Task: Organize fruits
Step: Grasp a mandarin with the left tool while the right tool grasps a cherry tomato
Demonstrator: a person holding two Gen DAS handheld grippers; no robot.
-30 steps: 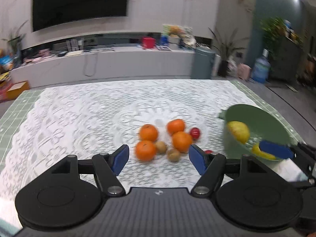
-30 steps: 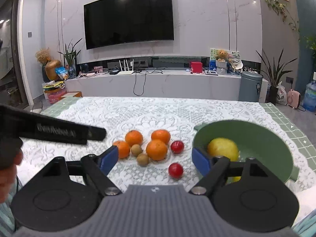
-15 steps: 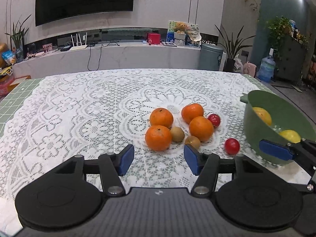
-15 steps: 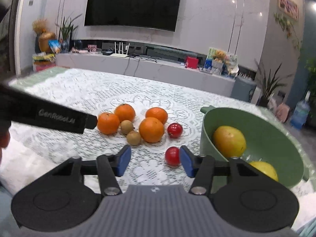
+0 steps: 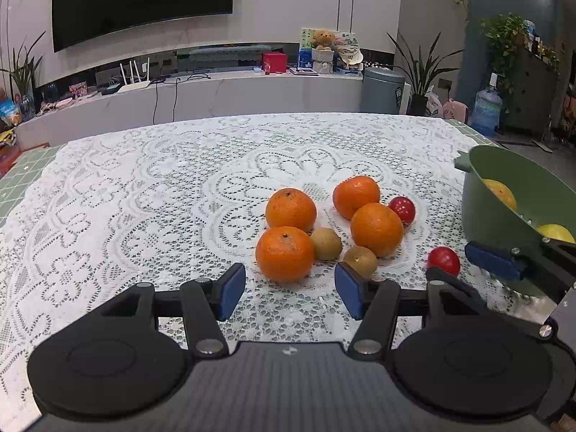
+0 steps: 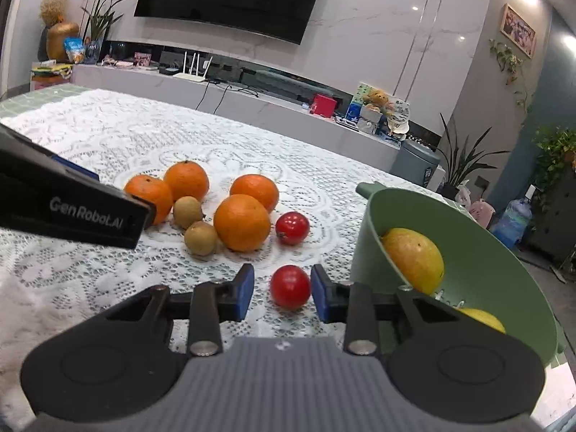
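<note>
Several oranges, two small brown fruits and two red tomatoes lie on the lace cloth. My left gripper [image 5: 291, 293] is open. Its blue pads stand just short of the nearest orange [image 5: 284, 253], either side of it, with nothing between them. My right gripper [image 6: 282, 293] has its jaws closing around the near tomato [image 6: 289, 287]. The right pad is almost on it and a gap shows at the left pad. The other tomato [image 6: 292, 228] lies farther back. A green colander [image 6: 464, 237] at the right holds a yellow-orange fruit [image 6: 414, 259] and a second yellow fruit [image 6: 478, 318].
The left gripper's black finger [image 6: 72, 208] reaches in from the left of the right wrist view, beside an orange. The white lace cloth [image 5: 144, 187] covers a green checked table. Behind the table stand a long TV cabinet [image 5: 216, 93], a grey bin [image 5: 381, 90] and plants.
Both grippers have dropped closer to the fruit. The right gripper's jaws have narrowed a lot and now frame the near tomato. The left jaws narrowed a little, then held.
</note>
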